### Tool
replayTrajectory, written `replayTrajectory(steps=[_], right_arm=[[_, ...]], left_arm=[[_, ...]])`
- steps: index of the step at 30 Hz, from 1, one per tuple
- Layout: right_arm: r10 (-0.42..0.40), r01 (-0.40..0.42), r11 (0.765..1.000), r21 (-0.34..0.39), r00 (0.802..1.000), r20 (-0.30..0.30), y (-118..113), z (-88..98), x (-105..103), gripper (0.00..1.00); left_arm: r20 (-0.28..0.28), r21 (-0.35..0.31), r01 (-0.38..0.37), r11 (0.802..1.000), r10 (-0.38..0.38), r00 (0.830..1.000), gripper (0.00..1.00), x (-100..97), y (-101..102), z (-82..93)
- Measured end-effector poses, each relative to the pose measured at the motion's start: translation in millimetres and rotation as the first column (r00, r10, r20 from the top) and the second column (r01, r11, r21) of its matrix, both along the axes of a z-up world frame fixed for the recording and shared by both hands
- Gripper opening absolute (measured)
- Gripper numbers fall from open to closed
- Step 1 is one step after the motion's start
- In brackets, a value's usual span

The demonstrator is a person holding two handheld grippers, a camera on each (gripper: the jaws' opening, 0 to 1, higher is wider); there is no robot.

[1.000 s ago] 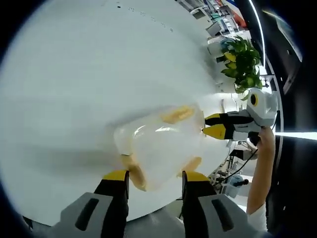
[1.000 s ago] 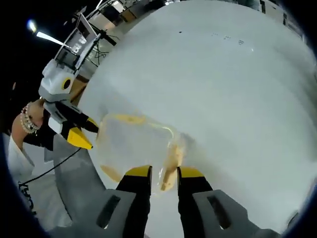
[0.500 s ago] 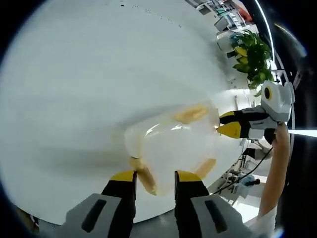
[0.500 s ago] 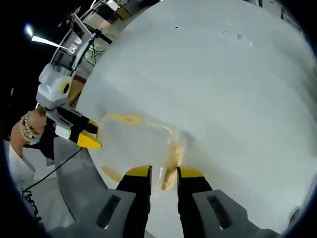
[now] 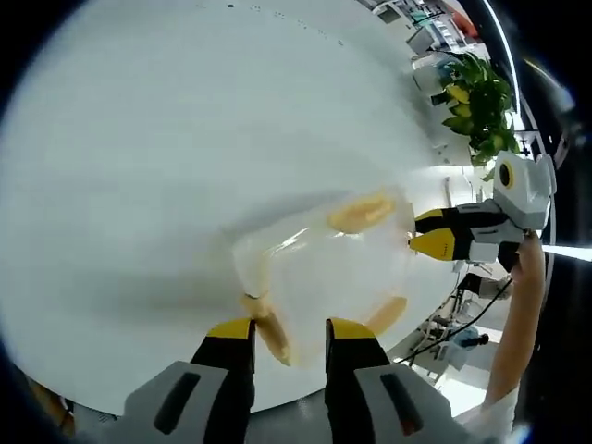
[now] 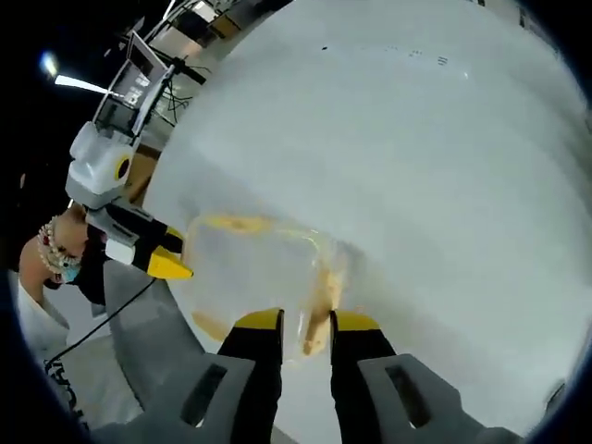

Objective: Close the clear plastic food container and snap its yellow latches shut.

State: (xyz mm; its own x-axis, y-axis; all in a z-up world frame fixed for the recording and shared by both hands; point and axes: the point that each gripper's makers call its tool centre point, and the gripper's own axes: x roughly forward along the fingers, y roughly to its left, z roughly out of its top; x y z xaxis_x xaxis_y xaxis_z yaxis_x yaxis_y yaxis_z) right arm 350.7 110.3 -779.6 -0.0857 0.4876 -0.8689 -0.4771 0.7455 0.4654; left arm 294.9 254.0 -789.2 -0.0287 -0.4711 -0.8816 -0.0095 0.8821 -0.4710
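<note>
A clear plastic container (image 5: 319, 268) sat near the white table's (image 5: 139, 139) edge, the left gripper (image 5: 288, 329) and right gripper (image 6: 306, 319) each clamped on a yellow latch (image 5: 268, 328).

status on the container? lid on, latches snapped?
Lid looks seated on the clear container, which sits on the white table. In hand: the left gripper and right gripper each bracket a yellow latch at opposite ends. Whether any latch has snapped is unclear; side latches remain.
</note>
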Motion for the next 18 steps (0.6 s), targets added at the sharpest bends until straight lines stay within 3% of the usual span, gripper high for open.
replayTrajectory(steps=[12, 13, 14, 18], right_arm=[[-0.032, 0.033, 0.999, 0.017, 0.999, -0.037, 3.3, -4.8, -2.0, 0.18], [-0.037, 0.038, 0.999, 0.025, 0.999, -0.039, 4.2, -5.0, -0.9, 0.19], [-0.04, 0.041, 0.999, 0.027, 0.998, -0.041, 4.2, -4.6, -1.0, 0.2], [-0.041, 0.041, 0.999, 0.028, 0.999, -0.024, 3.4, -1.3, -1.6, 0.19]], left_arm=[[-0.001, -0.019, 0.015, 1.0, -0.015, 1.0, 0.19, -4.8, 0.3, -1.8], [-0.048, -0.1, -0.025, 0.995, 0.021, 0.999, 0.19, -11.5, -17.9, 1.9], [-0.006, -0.047, 0.002, 0.999, -0.002, 1.0, 0.19, -6.1, -8.0, -5.3], [0.001, -0.05, 0.003, 0.999, -0.002, 1.0, 0.19, -8.7, -10.1, -17.1]])
